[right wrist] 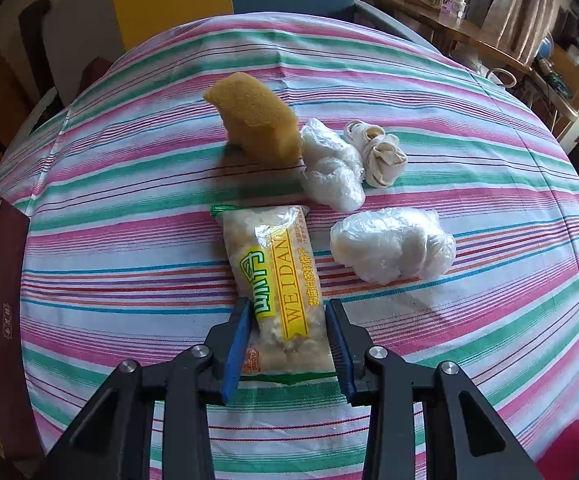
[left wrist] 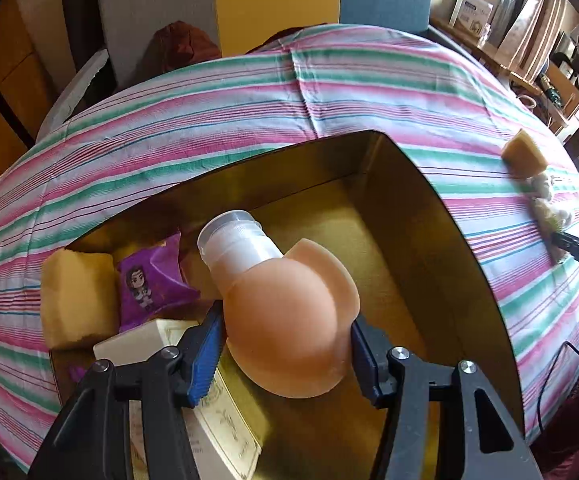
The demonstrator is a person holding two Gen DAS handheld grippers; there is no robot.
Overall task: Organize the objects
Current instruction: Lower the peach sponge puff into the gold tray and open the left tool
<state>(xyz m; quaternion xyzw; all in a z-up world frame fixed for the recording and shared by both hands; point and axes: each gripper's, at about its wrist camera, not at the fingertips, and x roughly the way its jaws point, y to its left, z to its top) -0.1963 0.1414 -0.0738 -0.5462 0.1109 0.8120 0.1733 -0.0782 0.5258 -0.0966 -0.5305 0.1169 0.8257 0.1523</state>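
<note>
left gripper (left wrist: 285, 344) is squeezing the squishy bottle (left wrist: 289, 308) over the box (left wrist: 441, 208), while right gripper (right wrist: 285, 344) is clamping the crinkly snack pack (right wrist: 279, 288) at its near end, sponge (right wrist: 255, 118) at 12 o'clock, probably light, slippery film.

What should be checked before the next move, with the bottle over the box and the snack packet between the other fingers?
1. Left gripper shut on the peach bottle: ok.
2. Bottle over the open gold box: ok.
3. Free floor in the box right of the purple packet: ok.
4. Right gripper closed on the snack packet: ok, blue pads at both edges.
5. Packet lifted off the striped cloth: cannot tell.
6. Bottle cap closed: ok.
</note>
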